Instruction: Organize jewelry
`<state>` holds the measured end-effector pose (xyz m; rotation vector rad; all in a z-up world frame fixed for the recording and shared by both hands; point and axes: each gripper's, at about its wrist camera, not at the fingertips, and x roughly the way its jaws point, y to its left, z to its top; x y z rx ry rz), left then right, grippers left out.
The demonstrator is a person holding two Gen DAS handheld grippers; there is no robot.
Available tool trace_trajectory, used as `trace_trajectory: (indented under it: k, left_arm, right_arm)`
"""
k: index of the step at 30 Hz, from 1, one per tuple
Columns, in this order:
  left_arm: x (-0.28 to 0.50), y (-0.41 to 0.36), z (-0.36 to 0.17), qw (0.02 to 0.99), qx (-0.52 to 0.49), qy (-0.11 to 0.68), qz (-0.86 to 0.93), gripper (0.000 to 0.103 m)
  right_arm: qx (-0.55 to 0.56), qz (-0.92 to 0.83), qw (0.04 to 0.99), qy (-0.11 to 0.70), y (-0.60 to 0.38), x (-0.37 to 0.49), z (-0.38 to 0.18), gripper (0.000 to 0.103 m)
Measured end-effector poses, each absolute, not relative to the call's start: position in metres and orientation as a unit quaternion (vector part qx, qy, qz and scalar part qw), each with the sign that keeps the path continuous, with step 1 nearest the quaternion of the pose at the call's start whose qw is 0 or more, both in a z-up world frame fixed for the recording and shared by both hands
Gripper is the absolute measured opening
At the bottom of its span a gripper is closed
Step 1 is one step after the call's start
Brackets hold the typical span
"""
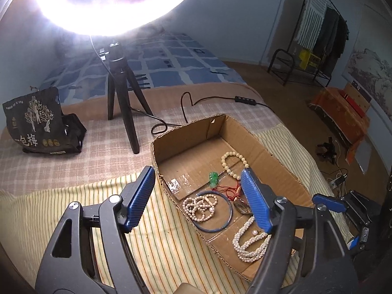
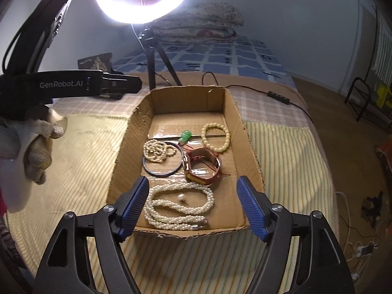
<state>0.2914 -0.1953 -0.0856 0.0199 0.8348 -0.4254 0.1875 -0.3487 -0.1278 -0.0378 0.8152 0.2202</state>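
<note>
An open cardboard box (image 2: 235,112) (image 1: 269,147) lies on the bed. Inside lie a thick pearl necklace (image 2: 178,205) (image 1: 250,242), a thin pearl strand (image 2: 158,150) (image 1: 201,207), a blue bangle (image 2: 163,172) (image 1: 215,229), a cream bead bracelet (image 2: 216,137) (image 1: 235,164), a green pendant (image 2: 185,137) (image 1: 213,178) and a brown-strap watch (image 2: 203,169). My left gripper (image 1: 198,196) is open and empty above the box's left side. My right gripper (image 2: 193,204) is open and empty above the box's near end.
A ring light on a black tripod (image 1: 122,93) (image 2: 156,49) stands behind the box, its cable and switch (image 1: 245,99) trailing across the bed. A black bag (image 1: 39,122) lies at the left. The striped blanket (image 2: 73,147) surrounds the box. The left device and gloved hand (image 2: 36,147) show at the left.
</note>
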Motion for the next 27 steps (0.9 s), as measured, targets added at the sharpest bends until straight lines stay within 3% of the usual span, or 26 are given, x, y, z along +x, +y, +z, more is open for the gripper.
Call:
trace_trajectory:
  k: [27]
  left_arm:
    - [0.239, -0.150, -0.033, 0.911, 0.013, 0.362, -0.195, 0.075]
  right_arm:
    - [-0.027, 0.067, 0.928, 0.367, -0.328, 0.157, -0.078, 0.074]
